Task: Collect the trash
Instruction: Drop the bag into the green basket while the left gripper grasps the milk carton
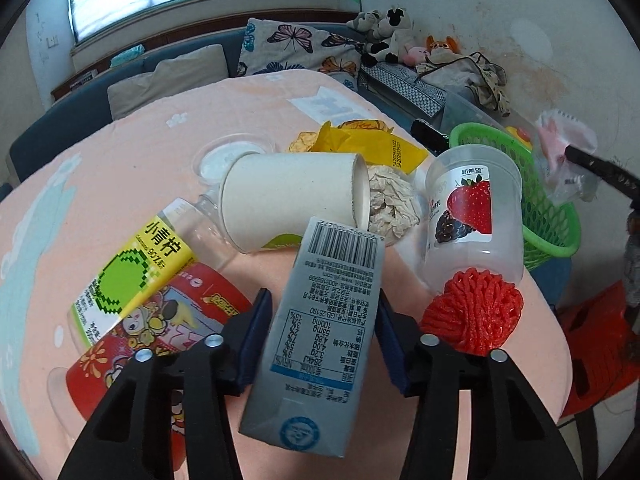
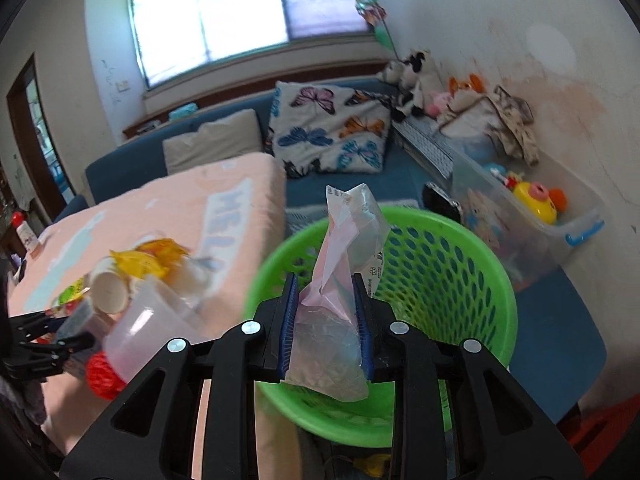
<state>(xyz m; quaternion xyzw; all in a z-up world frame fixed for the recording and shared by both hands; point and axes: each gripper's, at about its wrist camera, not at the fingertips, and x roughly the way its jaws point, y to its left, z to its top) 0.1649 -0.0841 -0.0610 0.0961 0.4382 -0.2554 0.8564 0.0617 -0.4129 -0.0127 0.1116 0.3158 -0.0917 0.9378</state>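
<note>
My left gripper (image 1: pixel 322 304) is shut on a grey milk carton (image 1: pixel 320 332), held tilted above the pink table (image 1: pixel 120 152). My right gripper (image 2: pixel 325 284) is shut on a clear and pink plastic wrapper (image 2: pixel 344 280), held over the green mesh basket (image 2: pixel 440 264); the basket also shows in the left wrist view (image 1: pixel 548 216) beyond the table's right edge. On the table lie a white paper cup (image 1: pixel 292 200), crumpled paper (image 1: pixel 390 204), a strawberry yogurt cup (image 1: pixel 472 216), a red mesh ball (image 1: pixel 472 312), a yellow wrapper (image 1: pixel 372 140) and a lime-label bottle (image 1: pixel 132 268).
A red printed cup (image 1: pixel 168 332) lies by my left fingers. A clear lid (image 1: pixel 228 156) sits behind the paper cup. A blue sofa with a butterfly pillow (image 2: pixel 332 128) stands behind the table. A clear toy bin (image 2: pixel 532 216) stands by the wall. A red stool (image 1: pixel 600 340) is at the right.
</note>
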